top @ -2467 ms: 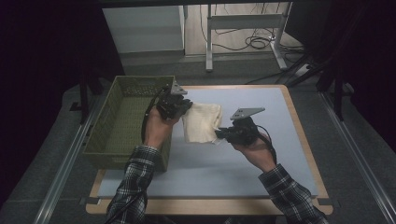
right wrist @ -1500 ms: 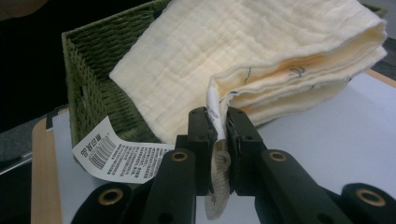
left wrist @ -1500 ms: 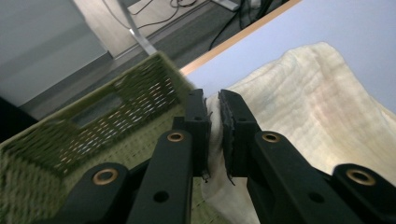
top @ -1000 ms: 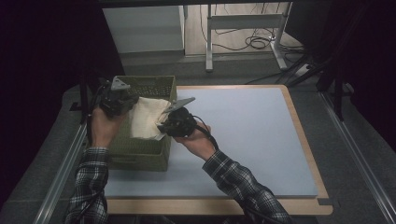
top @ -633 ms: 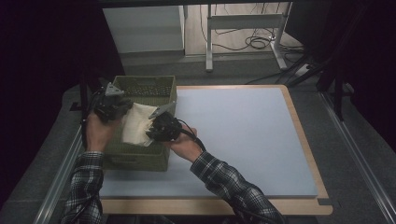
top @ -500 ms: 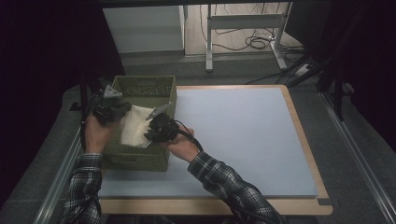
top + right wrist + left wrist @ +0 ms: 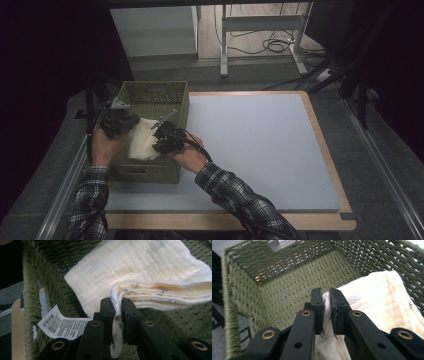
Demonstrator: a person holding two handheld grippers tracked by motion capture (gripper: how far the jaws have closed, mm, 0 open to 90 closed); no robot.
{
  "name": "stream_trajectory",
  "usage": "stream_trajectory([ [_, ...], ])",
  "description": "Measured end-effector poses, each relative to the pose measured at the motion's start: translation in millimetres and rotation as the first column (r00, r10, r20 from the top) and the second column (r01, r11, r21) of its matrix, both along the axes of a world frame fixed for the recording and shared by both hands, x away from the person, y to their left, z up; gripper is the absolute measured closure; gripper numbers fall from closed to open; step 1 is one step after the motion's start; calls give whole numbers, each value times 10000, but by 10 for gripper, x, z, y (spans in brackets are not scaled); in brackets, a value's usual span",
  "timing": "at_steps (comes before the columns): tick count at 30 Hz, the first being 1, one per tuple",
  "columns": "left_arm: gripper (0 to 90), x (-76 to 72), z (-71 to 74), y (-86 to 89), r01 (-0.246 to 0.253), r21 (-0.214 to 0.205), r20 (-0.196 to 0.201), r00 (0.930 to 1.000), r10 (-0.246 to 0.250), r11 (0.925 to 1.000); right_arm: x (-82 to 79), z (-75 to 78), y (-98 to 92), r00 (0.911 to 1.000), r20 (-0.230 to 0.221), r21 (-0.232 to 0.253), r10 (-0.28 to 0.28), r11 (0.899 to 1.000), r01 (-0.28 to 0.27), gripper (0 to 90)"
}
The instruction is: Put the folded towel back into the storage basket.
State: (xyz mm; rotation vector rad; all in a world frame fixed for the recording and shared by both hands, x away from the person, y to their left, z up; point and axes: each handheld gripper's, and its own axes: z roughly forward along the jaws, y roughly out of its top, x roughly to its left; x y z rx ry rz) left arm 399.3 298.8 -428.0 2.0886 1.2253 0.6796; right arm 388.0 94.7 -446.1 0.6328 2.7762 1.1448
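You've got the folded cloth (image 7: 141,144) over the basket (image 7: 150,97) at the table's left edge, low between its walls. Left gripper (image 7: 326,312) fingers pinch one edge, right gripper (image 7: 116,320) fingers pinch the other. Left to do: set it on the bottom, release, pull out.

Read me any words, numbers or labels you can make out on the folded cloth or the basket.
White paper tag hanging inside the woven basket: a barcode and several lines of small print, too small and blurred to read.
Small care label on the folded cloth, pinched in the right gripper: tiny print, not readable.
Nothing else here carries text that can be read.
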Motion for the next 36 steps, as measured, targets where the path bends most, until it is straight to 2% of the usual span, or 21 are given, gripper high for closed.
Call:
stream_trajectory([
  [11, 819, 136, -134, -136, 208, 250, -315, 9993, -200, 9995, -6, -5, 56, 9991, 408, -664, -61, 9978, 88, 795],
  [14, 814, 151, -166, -142, 194, 285, -401, 9990, -183, 9994, -6, -8, 66, 9987, 502, -808, -87, 9966, 127, 774],
  [15, 814, 159, -183, -145, 205, 284, -456, 9988, -192, 9994, -6, -8, 67, 9984, 553, -823, -124, 9965, 169, 739],
  [16, 759, 167, -204, -154, 169, 381, -521, 9985, -149, 9991, 2, -18, 67, 9983, 527, -775, -235, 9966, 276, 658],
  [17, 715, 167, -204, -154, 169, 381, -521, 9985, -149, 9991, 2, -18, 67, 9983, 527, -775, -235, 9966, 276, 658],
  [20, 692, 173, -205, -162, 120, 354, -514, 9986, -101, 9993, 17, -15, 56, 9983, 465, -633, -354, 9973, 383, 629],
  [21, 647, 176, -201, -160, 58, 320, -512, 9987, -41, 9995, 25, 0, 45, 9981, 448, -570, -422, 9974, 447, 621],
  [26, 604, 175, -200, -142, -58, 272, -535, 9985, 72, 9996, 47, 51, -5, 9975, 516, -393, -482, 9980, 502, 585],
  [27, 586, 174, -196, -133, -134, 112, -502, 9986, 140, 9998, 52, 61, -19, 9975, 504, -315, -489, 9982, 505, 577],
  [31, 539, 165, -173, -120, -233, -61, -456, 9987, 230, 9997, 63, 83, -61, 9975, 475, -176, -519, 9984, 528, 543],
  [36, 466, 134, -124, -116, -335, -349, -331, 9989, 324, 9988, 41, 126, -130, 9973, 544, -20, -501, 9987, 503, 419],
])
